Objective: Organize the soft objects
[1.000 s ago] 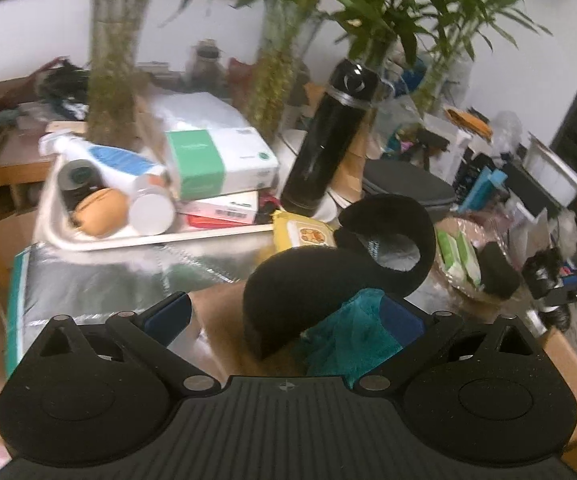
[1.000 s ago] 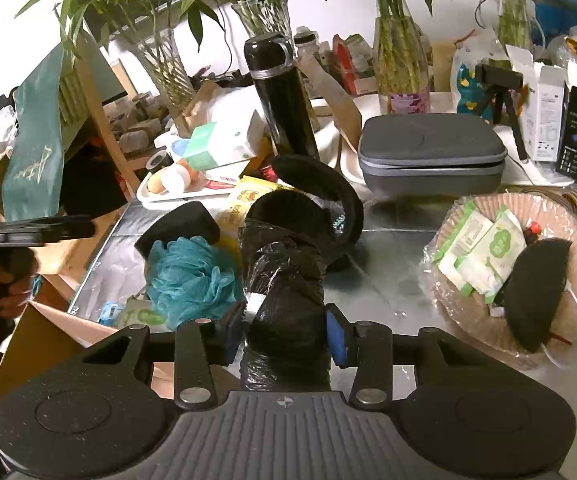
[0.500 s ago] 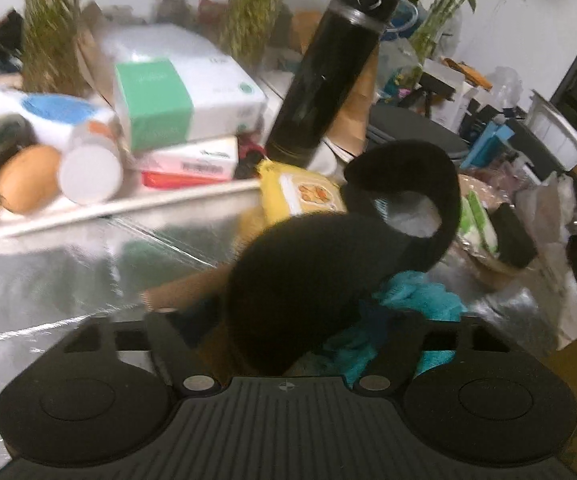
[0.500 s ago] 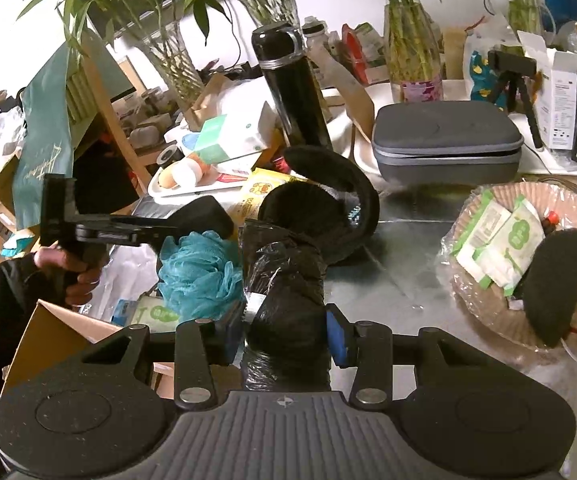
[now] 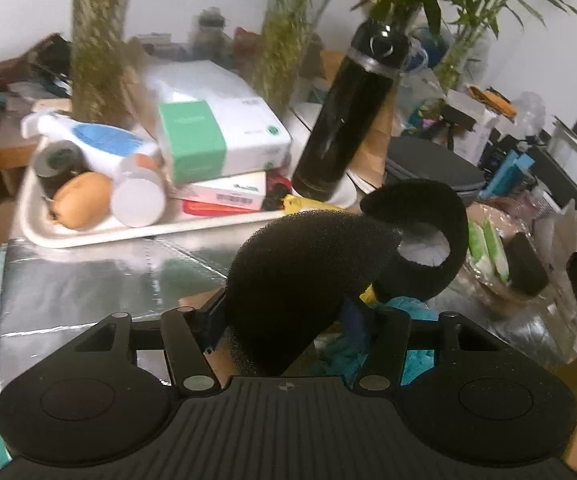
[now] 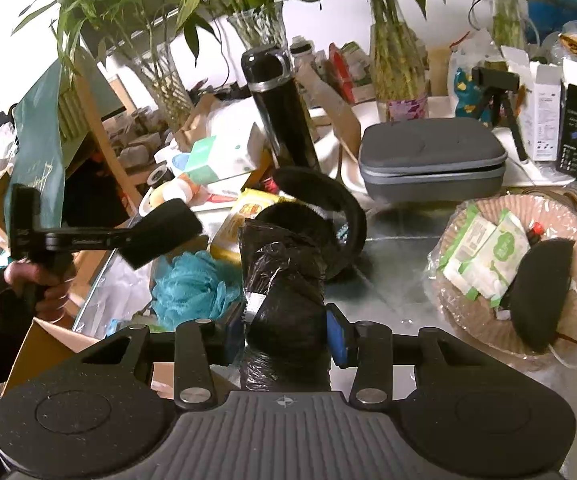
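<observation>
A black foam sponge (image 5: 304, 272) sits between the fingers of my left gripper (image 5: 284, 316), whose jaws are closing and pressing into it. The right wrist view shows that sponge (image 6: 168, 224) held in the air at the left, above a cardboard box (image 6: 48, 352). My right gripper (image 6: 286, 332) is shut on a black plastic-wrapped bundle (image 6: 284, 272). On the silver tabletop (image 5: 88, 288) lie a teal bath pouf (image 6: 192, 284) and a curved black neck pillow (image 6: 328, 216). A yellow packet (image 6: 244, 216) rests beside them.
A white tray (image 5: 48, 236) at the back left carries boxes, tubes and a round fruit. A tall black flask (image 6: 284, 120) stands behind the pillow. To the right are a grey case (image 6: 432, 156) and a woven plate (image 6: 508, 200) with wipes. Glass vases of bamboo line the back.
My left gripper went from wide open around the black sponge to closed on it and lifted it off the table. The right gripper stayed still with its bundle.
</observation>
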Action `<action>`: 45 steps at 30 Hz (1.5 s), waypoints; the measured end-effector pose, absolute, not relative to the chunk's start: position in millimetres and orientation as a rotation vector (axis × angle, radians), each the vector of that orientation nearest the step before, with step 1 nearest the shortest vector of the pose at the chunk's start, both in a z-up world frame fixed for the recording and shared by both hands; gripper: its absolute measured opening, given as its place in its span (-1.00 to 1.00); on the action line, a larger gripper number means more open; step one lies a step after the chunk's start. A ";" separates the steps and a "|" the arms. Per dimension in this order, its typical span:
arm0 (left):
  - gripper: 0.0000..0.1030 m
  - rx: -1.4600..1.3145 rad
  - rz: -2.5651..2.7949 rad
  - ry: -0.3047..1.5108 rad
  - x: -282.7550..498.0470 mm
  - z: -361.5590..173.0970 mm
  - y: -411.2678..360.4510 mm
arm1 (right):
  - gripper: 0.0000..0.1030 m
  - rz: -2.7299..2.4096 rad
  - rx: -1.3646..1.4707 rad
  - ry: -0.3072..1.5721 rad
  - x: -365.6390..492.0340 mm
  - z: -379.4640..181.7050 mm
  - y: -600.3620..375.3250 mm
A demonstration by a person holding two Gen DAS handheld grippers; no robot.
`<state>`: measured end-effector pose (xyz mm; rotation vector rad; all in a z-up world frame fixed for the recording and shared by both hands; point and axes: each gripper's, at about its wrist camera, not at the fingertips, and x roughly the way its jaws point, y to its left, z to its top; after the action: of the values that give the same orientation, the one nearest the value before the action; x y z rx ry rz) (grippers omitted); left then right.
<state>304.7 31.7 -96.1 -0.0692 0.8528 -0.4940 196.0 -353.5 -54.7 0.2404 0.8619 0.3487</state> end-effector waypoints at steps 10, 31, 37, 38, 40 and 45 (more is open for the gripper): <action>0.10 -0.038 -0.414 0.751 259.9 -47.7 36.7 | -0.11 0.357 0.258 0.822 178.2 -33.9 -349.7; 0.10 -0.017 -0.401 0.676 159.0 3.8 26.7 | -0.11 0.463 0.277 0.815 122.9 -4.2 -316.6; 0.10 0.008 -0.428 0.671 132.5 6.4 17.8 | -0.11 0.474 0.275 0.824 110.4 -3.3 -314.1; 0.10 0.014 -0.435 0.673 128.1 6.2 16.2 | -0.11 0.477 0.272 0.823 107.7 -2.6 -313.2; 0.10 0.024 -0.437 0.675 119.7 5.0 14.4 | -0.11 0.483 0.268 0.822 102.9 -0.7 -311.4; 0.10 0.040 -0.441 0.709 102.7 -3.9 9.3 | -0.11 0.492 0.261 0.824 91.6 0.9 -308.0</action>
<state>102.7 9.3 -3.9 0.0404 0.7088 -0.4407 91.6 -308.0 0.9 0.2613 0.8236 0.4921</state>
